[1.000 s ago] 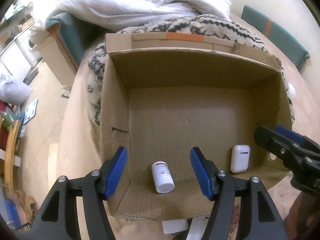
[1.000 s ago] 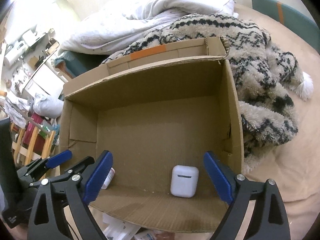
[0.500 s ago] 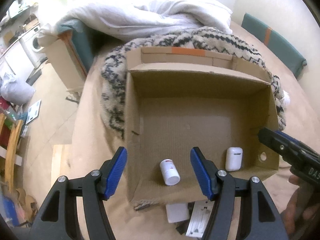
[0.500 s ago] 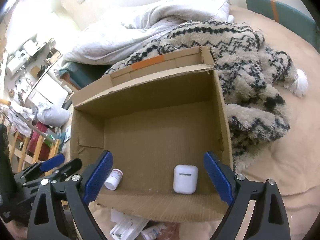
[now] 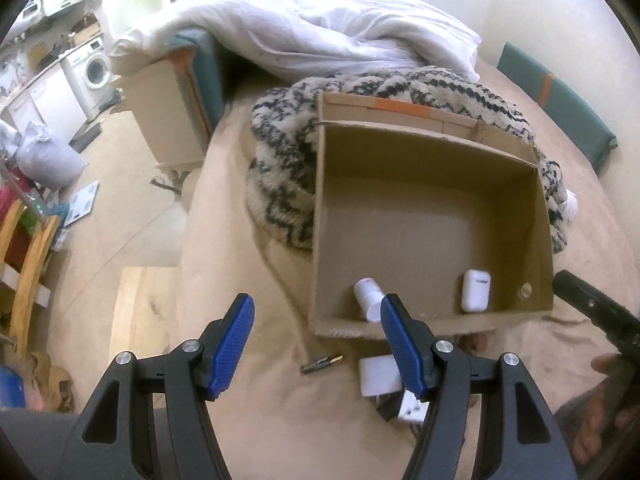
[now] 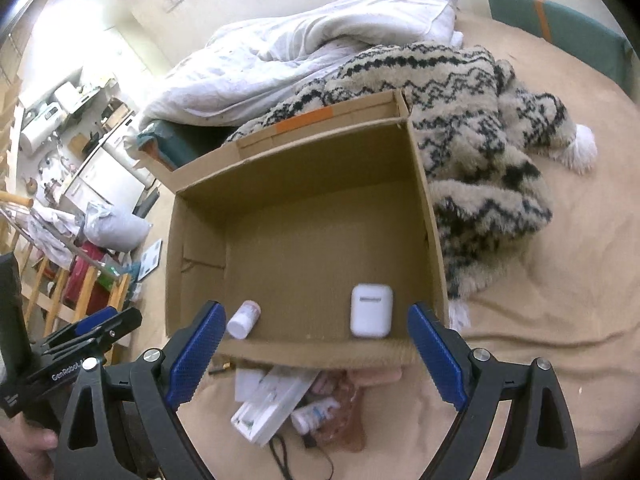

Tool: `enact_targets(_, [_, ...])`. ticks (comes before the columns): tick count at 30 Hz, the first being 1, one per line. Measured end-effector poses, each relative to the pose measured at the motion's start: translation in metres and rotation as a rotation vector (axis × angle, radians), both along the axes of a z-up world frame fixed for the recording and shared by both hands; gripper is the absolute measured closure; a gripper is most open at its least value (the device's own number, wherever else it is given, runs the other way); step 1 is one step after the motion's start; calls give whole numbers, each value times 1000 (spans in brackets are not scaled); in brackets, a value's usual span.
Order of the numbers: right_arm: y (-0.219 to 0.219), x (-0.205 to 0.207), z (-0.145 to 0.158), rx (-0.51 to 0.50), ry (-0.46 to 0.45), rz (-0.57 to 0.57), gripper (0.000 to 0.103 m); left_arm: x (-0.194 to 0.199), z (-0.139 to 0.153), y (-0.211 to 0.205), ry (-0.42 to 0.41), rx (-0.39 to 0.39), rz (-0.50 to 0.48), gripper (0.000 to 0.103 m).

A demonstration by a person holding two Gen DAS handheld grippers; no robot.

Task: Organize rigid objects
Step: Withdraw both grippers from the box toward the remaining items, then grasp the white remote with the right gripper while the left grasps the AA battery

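Both claws hang released above the bed, nothing between the pads: left claw (image 5: 316, 348) over bare bedsheet just outside the cardboard box (image 6: 434, 240), right claw (image 6: 316, 348) over the box's near wall. Already inside the box, against that near wall: a small white pill bottle (image 6: 243, 319) lying on its side toward the left corner, and a white earbud case (image 6: 371, 310) lying flat toward the right.

Waiting outside, on the bedsheet just in front of the box: a long white flat carton (image 6: 272, 404), a white block (image 5: 378, 374), a small labelled tube (image 6: 316, 416), a dark cable (image 6: 280, 452), a small metal bit (image 5: 322, 363). All sit below and between the right claw's fingers, and just beside the left claw's right finger.

Likely light and stiff, all of them. Carton best taken across its narrow width near the middle; smooth faces, so probably a little slippery, and thin walls may dent under a hard squeeze. Tube liable to roll on the soft sheet. Metal bit small and low, hard to pinch cleanly off soft bedding.
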State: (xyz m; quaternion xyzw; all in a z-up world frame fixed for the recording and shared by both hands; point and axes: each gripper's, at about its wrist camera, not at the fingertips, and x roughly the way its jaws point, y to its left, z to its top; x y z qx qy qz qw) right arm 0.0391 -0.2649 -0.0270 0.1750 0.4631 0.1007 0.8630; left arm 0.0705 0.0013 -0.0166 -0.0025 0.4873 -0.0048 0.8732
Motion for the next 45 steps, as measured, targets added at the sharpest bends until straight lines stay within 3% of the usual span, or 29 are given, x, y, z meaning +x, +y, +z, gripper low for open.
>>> enact_targets(8, [3,-23,-10,39,52,5,5,-25,-5,12,-20,5,36,40])
enact_targets(16, [13,-21,-33,71,137,22,5,-21,-11,20,-10,-20,77,40])
enact_targets(19, [13,-18,-42,123,175,27,5,-20,-12,20,3,-14,75,40])
enact_targets(22, [18,-12,-61,255,280,59,5,-18,-16,22,23,-11,92,40])
enact_targets(25, [32,-5,-78,354,379,96,19,-15,-20,27,50,-28,119,40])
enact_targets(29, [46,7,-94,365,430,70,23,-14,-18,34,49,-50,150,40])
enact_targets(32, [52,13,-113,361,497,41,32,-15,-18,40,52,-49,171,40])
enact_targets(39, [73,30,-142,320,567,36,35,-11,-33,57,130,-93,240,40])
enact_targets(42, [75,32,-145,283,562,3,54,-11,-36,59,142,-99,246,40])
enact_targets(43, [73,31,-146,293,557,-12,65,-11,-36,59,141,-95,246,40])
enact_targets(45, [70,28,-142,315,546,-20,71,-11,-36,58,143,-90,243,40])
